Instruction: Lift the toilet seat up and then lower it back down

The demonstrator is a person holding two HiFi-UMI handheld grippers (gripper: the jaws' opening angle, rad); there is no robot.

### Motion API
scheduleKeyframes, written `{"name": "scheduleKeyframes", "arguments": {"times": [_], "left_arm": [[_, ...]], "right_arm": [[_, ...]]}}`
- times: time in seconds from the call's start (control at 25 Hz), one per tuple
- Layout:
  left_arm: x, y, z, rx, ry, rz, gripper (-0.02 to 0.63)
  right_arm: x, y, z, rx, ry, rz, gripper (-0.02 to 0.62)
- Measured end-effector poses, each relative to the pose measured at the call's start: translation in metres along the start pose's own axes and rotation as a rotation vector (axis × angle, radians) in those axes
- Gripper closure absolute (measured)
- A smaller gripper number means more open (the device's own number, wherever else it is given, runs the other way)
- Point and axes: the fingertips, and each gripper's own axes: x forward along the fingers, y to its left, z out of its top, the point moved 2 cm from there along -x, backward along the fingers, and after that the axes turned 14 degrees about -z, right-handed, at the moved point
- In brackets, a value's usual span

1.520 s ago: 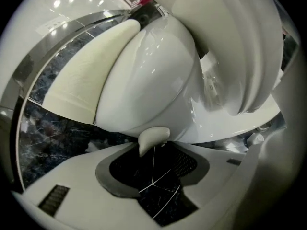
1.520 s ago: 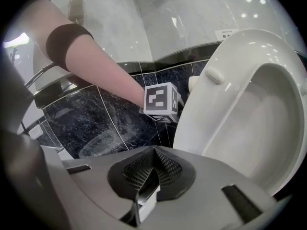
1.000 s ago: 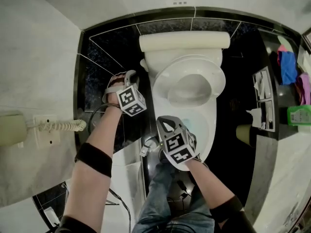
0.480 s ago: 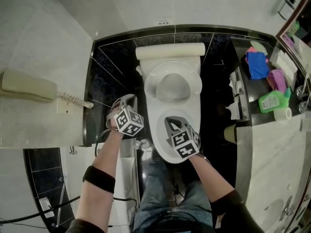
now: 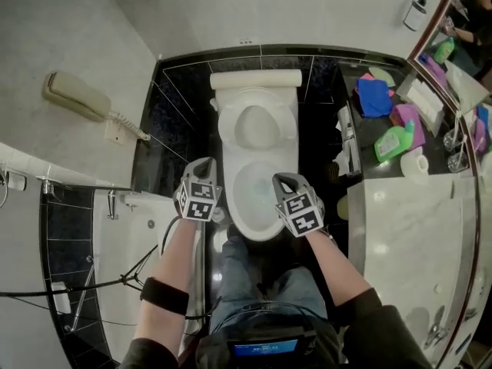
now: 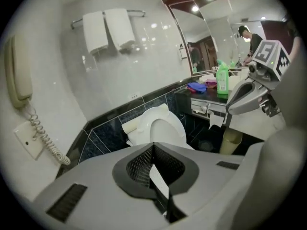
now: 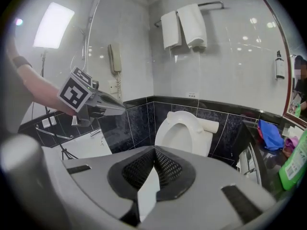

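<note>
Over the bowl [image 5: 257, 235], the left gripper [image 5: 201, 164] and right gripper [image 5: 283, 180] are being held with jaws pressed together on nothing, well apart from the toilet seat [image 7: 184, 116], which is being propped upright against the tank [image 5: 256, 78]. If it's being nudged forward ungripped, a slam onto the rim is being risked.

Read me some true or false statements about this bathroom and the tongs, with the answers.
The toilet seat stands raised against the tank. True.
The left tongs grip the seat. False: they are shut on nothing, apart from the toilet.
Two white towels hang on a wall rail. True.
The green bottle stands on the floor. False: it stands on the counter.
</note>
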Motion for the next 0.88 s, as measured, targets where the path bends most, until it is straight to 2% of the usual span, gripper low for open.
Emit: {"name": "scheduleKeyframes", "arguments": {"times": [0.12,0.32,0.48,0.68,0.88], "left_arm": [[-0.025,-0.027,0.015,-0.048,-0.057,0.005,0.600],[-0.069,-0.071,0.019,-0.150,-0.089,0.005,0.600],[-0.101,-0.095,0.021,-0.171,-0.091,-0.007,0.600],[-0.140,-0.090,0.019,-0.178,-0.123,0.015,0.600],[-0.166,-0.077,0.016,-0.230,-0.173,-0.018,0.600]], "right_arm": [[-0.030,-0.012,-0.005,-0.006,-0.012,-0.004,0.589],[-0.075,-0.020,-0.020,-0.005,-0.006,0.010,0.589],[-0.107,-0.026,-0.024,0.019,0.011,-0.010,0.589],[-0.142,-0.026,-0.019,0.064,0.010,-0.060,0.591],[-0.156,-0.022,-0.010,0.116,-0.004,-0.125,0.591]]}}
